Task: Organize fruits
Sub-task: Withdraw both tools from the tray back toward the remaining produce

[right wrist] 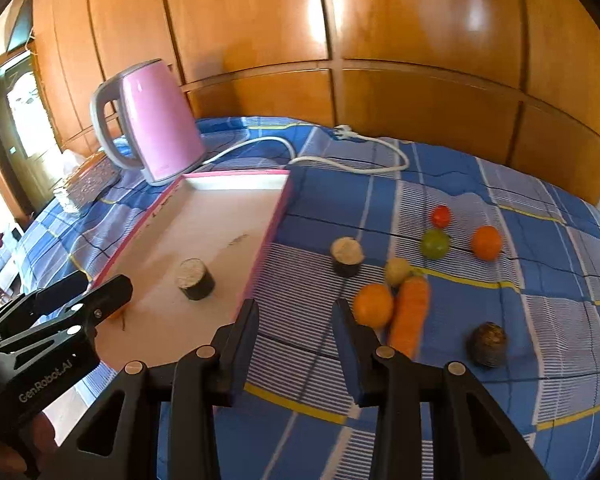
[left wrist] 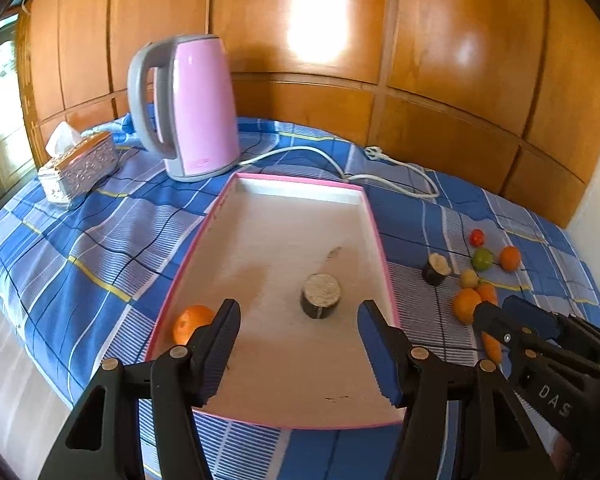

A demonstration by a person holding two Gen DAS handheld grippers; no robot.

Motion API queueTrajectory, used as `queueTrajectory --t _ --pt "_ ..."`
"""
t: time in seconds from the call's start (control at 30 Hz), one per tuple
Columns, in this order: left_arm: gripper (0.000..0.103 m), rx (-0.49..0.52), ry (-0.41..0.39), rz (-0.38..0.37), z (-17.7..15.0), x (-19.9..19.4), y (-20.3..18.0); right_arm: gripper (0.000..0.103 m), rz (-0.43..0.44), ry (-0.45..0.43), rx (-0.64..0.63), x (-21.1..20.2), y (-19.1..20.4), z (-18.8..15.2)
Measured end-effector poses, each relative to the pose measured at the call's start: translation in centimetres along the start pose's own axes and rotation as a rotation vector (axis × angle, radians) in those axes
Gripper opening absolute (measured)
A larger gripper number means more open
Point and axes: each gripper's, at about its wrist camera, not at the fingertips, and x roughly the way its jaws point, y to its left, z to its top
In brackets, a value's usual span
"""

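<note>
Two pieces already sit in the pink-rimmed tray (left wrist: 374,216): an orange (left wrist: 190,322) at its near-left edge, partly hidden behind my left finger, and a dark cut round with a pale face (left wrist: 321,295) near the middle. My left gripper (left wrist: 298,354) hangs over the near end of the tray, jaws spread wide and holding nothing.

My right gripper (right wrist: 296,350) hovers above the blue checked cloth (right wrist: 500,360) just right of the tray's rim, also wide open and empty. Ahead of it lies the loose pile: a second orange (right wrist: 374,305) touching a carrot (right wrist: 410,316), a small yellow fruit (right wrist: 398,271) just behind them, another dark cut round (right wrist: 347,257) near the rim, a green fruit (right wrist: 435,243), a red one (right wrist: 441,216), a third orange (right wrist: 486,242), and a dark rough-skinned fruit (right wrist: 489,344) off to the right.

I judge the sorting to be in its early stage, with most pieces not yet in the tray. The next pick looks like the orange nearest my right fingers; that calls for swinging right, dropping low, and straddling it without catching the carrot pressed against it. A pink kettle (left wrist: 192,108) with its white cord (left wrist: 324,160) stands behind the tray, a tissue box (left wrist: 76,164) to its left.
</note>
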Motion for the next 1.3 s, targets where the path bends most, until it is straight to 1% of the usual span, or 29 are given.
queueTrajectory --t 0.5,0.67,0.83,1.13,1.23,1.3 --pt "0.062 0.087 0.029 -0.062 -0.7 0.5 -3.5 0.038 -0.106 0.003 0.123 -1.0 -6.2 -1.6" --pt "0.062 0.119 0.038 -0.106 -0.8 0.7 -5.0 0.038 -0.158 0.019 0.186 -1.3 -9.2 -2.7" --pt "0.062 0.16 0.055 -0.156 -0.9 1.2 -6.8 0.038 -0.196 0.045 0.226 -0.9 -11.4 -3.4" --pt "0.062 0.216 0.104 -0.271 -1.3 2.5 -10.1 0.039 -0.217 0.065 0.253 -0.2 -13.1 -4.0" --pt "0.062 0.212 0.126 -0.29 -1.3 3.2 -10.8 0.042 -0.217 0.076 0.257 0.2 -13.6 -4.1" --pt "0.062 0.213 0.128 -0.294 -1.2 3.6 -11.2 0.042 -0.217 0.077 0.261 0.5 -13.8 -4.0"
